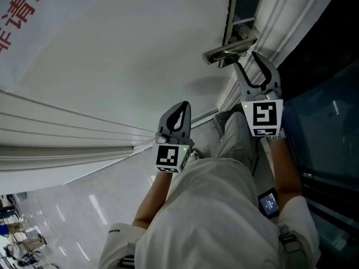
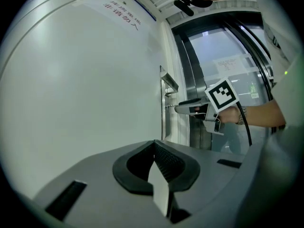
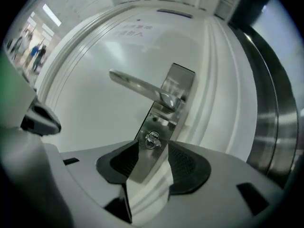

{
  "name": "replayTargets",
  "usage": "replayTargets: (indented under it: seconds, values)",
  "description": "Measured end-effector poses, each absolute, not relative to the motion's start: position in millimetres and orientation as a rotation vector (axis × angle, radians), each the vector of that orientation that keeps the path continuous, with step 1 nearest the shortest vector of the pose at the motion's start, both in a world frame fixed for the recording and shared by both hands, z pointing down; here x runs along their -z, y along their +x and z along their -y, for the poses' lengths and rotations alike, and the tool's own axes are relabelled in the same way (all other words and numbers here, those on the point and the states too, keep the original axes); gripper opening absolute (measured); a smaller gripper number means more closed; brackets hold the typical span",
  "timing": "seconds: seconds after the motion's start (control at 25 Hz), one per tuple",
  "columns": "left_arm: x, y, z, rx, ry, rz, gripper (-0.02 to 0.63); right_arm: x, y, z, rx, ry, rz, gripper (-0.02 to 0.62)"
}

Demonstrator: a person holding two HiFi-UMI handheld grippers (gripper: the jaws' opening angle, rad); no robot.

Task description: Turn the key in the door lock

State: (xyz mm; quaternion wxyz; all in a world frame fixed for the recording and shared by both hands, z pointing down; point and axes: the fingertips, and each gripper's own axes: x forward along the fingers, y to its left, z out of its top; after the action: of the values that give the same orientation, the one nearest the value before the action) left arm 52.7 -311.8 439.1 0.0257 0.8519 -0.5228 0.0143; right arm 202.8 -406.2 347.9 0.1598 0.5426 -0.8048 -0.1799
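A steel lock plate point(image 3: 179, 82) with a lever handle point(image 3: 135, 85) sits on the white door point(image 1: 123, 66). Below the lever, a small metal key point(image 3: 152, 139) is in the keyhole. My right gripper point(image 3: 153, 147) is open, one pad on each side of the key and neither touching it. In the head view my right gripper point(image 1: 247, 61) points at the plate just under the handle point(image 1: 227, 50), which hides the key. My left gripper point(image 1: 179, 110) is shut and empty, held back from the door, lower left of the handle. The left gripper view shows its tips point(image 2: 153, 144) together and the right gripper point(image 2: 179, 106) at the door's edge.
A moulded white door frame point(image 1: 291, 15) and a dark glass panel with a steel post point(image 3: 278, 118) lie right of the lock. The person's grey trouser legs point(image 1: 219, 206) fill the lower head view, with a small screen point(image 1: 269, 203) near the right forearm. Red characters point(image 1: 22, 10) mark the door.
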Motion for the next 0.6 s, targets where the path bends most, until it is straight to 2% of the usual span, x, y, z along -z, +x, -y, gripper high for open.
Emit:
replayTargets:
  seconds: [0.16, 0.4, 0.6]
  values:
    - [-442.3, 52.6, 309.6, -0.045, 2.623, 1.618, 0.009, -349.1, 198.0, 410.0, 0.903, 1.418, 1.939, 0.189]
    - [-441.6, 45.2, 308.7, -0.044, 2.608, 1.644, 0.009, -352.3, 191.3, 417.5, 1.013, 1.336, 1.813, 0.187]
    - [-439.6, 43.3, 309.9, -0.036, 2.604, 1.655, 0.009, -349.1, 187.1, 422.9, 1.054, 1.364, 1.765, 0.106]
